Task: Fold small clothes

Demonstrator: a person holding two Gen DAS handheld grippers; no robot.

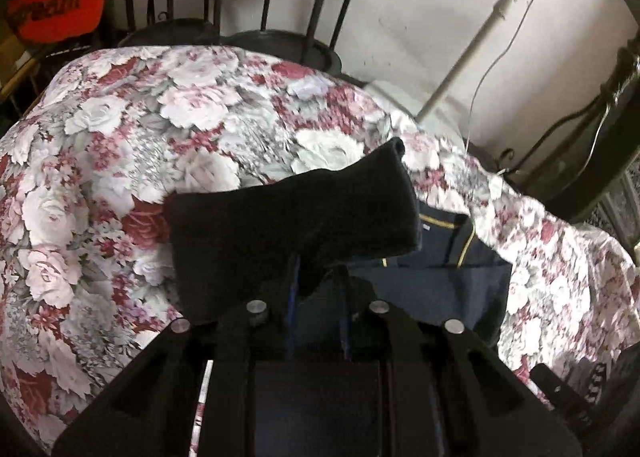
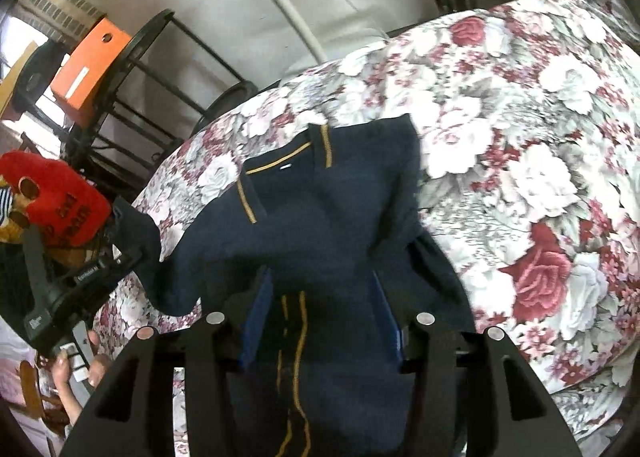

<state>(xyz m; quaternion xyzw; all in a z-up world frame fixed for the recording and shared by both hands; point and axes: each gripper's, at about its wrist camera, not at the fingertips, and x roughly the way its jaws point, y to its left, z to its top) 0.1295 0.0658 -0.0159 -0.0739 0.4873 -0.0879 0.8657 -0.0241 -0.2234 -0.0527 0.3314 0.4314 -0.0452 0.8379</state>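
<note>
The left hand-held gripper (image 1: 316,277) is clenched on a sleeve (image 1: 288,209) of the small navy knit polo shirt with mustard-yellow trim (image 2: 320,217), lifted just ahead of it. The shirt lies on the rose-print cloth over the bench (image 2: 520,137). The right hand-held gripper (image 2: 320,309) stands released, with the shirt's body between its jaws. Lay the sleeve flat across the body; press the shirt still.

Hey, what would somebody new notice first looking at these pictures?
The rose-print floral tablecloth fills both views. On it lies a navy polo shirt with gold-striped collar; the left gripper, shut on its sleeve, lifts it. At the far left, an orange box sits on a black rack.
</note>
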